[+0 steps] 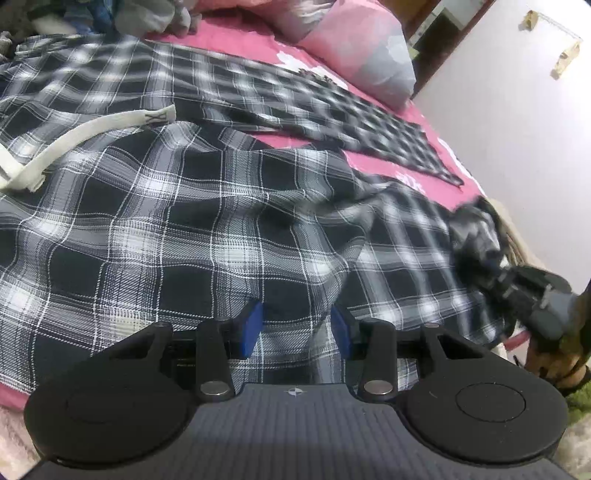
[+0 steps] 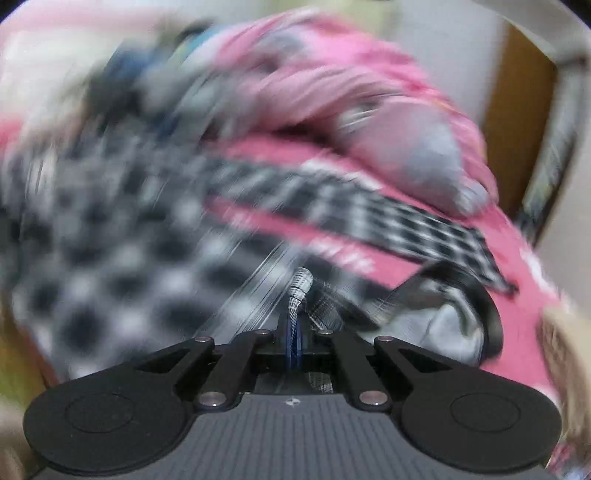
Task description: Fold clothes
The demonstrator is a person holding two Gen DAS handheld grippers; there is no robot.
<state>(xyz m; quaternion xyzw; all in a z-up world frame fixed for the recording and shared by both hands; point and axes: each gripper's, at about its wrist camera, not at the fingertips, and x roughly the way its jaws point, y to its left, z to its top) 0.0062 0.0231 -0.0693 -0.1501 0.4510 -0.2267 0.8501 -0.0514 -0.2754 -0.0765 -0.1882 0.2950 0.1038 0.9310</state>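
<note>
- The plaid garment (image 1: pixel 207 206) lay spread over the pink bed (image 1: pixel 236 40), rumpled rather than flat, with one long strip of it running off toward the pillow (image 1: pixel 369 48) beyond.
- A white strap (image 1: pixel 85 129) sat on top of the garment, on the side away from the pillow. We couldn't tell whether it was part of it.
- Our left gripper (image 1: pixel 295 328) hung over the garment's near edge with its blue pads apart and cloth showing between them, so it was released and gripping nothing.
- Our right gripper (image 2: pixel 295 332) was clenched on the garment: a twisted bit of plaid poked up out of the closed pads. In the left view it showed at the garment's far side from the strap, at the bed's edge.
- The right view was smeared all over, so that hand looked to be mid-swing.
- Our guess at the step: dragging a corner or hem of the garment across to lay or fold it. How far along the folding was, we couldn't say. It wasn't a neat stack, that's all.
- Next, the right gripper would need to keep its pinch and bring the cloth down flat. The left one would probably need to pin or grab the near edge so the garment didn't slide on the bed.
- A pile of other clothes (image 1: pixel 110 14) sat beyond the garment.
</note>
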